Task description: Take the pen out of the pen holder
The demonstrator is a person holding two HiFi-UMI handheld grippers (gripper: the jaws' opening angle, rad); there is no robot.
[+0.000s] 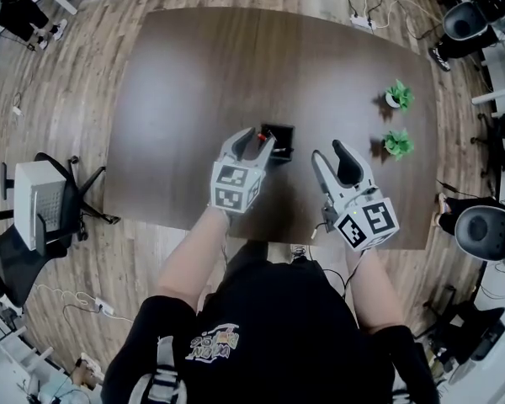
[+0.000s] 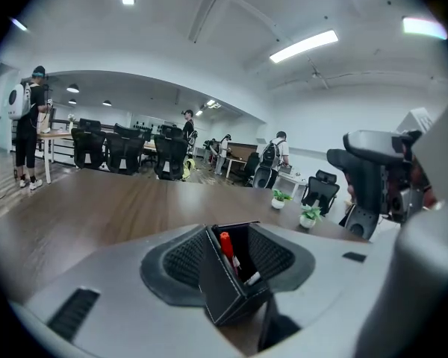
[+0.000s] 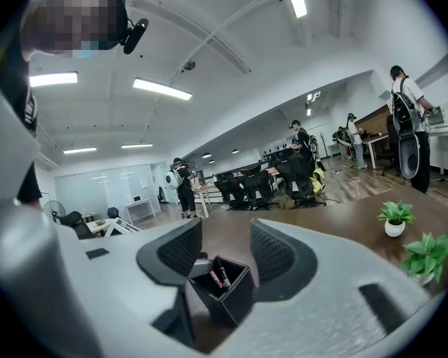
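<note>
Two sets of tongs reach out over the dark brown bench [image 1: 177, 82], one in each of the person's hands, with both forearms stretched forward from the body. The left tongs [image 1: 257, 139] angle forward and toward the right, tilted nose-down, and their tips stand at the left edge of the black square pen holder [image 1: 279, 142]. In the left gripper view the jaws are spread wide, released, with the pen holder low between them. A red-capped pen [image 2: 225, 243] stands upright inside it among a few others. Whether either pad touches the holder's wall cannot be made out. The right tongs [image 1: 330, 151] lie just right of the pen holder and apart from it, pointing forward and slightly left. Their jaws are also released and grasp nothing, and the holder shows through the gap beyond them. Two small potted plants [image 1: 398, 96] sit near the bench's right end, well apart from both hands.
</note>
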